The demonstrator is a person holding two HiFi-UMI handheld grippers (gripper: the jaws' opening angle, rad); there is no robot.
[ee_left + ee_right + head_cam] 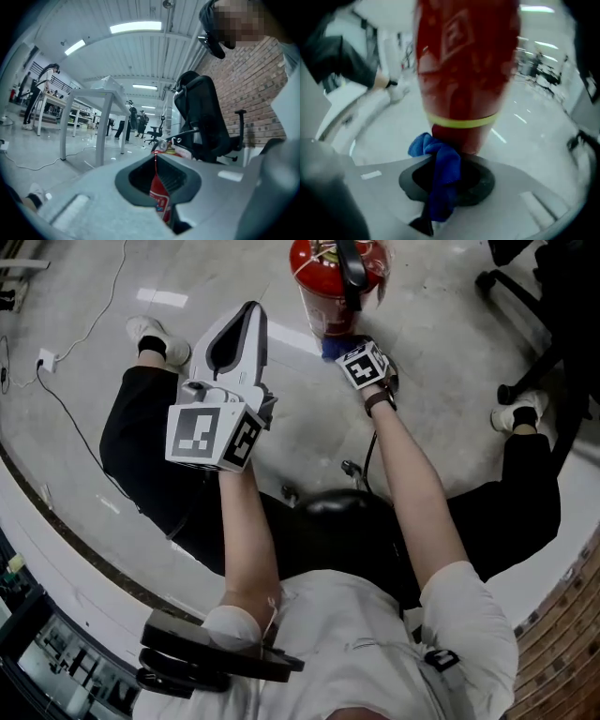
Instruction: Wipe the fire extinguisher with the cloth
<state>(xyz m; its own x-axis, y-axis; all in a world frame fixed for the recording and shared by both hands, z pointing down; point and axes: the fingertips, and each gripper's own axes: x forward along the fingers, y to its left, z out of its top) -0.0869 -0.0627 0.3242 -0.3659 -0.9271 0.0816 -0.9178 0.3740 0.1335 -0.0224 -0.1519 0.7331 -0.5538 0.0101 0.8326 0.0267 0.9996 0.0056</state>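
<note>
Right gripper [447,165] clamps the blue cloth [423,144] against the lower body of the fire extinguisher [464,70] at top centre, my left gripper [247,315] hangs closed and empty at upper left, and I judge wiping under way with most of the body left.

Open floor [220,282] left of extinguisher [317,273]; chair [548,277] right.

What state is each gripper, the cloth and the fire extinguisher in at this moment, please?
fire extinguisher: upright on the floor.
cloth: bunched, pressed against the fire extinguisher's lower body.
right gripper: shut on the cloth.
left gripper: shut, empty, held clear of the fire extinguisher.
</note>
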